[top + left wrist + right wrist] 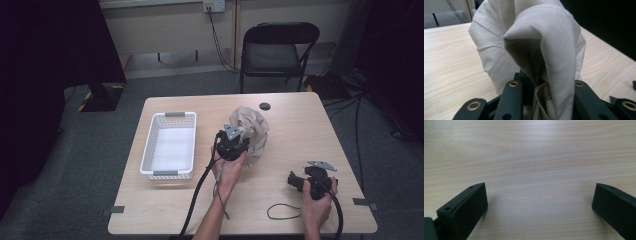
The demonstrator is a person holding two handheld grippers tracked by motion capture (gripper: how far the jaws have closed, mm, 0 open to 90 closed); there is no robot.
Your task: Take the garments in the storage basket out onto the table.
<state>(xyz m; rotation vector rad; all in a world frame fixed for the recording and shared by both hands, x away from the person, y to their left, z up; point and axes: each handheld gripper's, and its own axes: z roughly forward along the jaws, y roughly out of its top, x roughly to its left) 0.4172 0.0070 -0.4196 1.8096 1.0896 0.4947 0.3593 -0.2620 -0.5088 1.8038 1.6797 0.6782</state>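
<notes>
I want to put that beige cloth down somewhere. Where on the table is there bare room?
The table is bare along its right half, between the cloth and the right edge, and along the near left edge in front of the white basket, which is itself empty. It is crowded mid-table, where the left gripper clamps the cloth, and near right, by the right gripper and its cable loop.

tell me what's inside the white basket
The white basket looks empty: its pale floor shows bare. The beige cloth sits outside it, bunched in the left tongs.
</notes>
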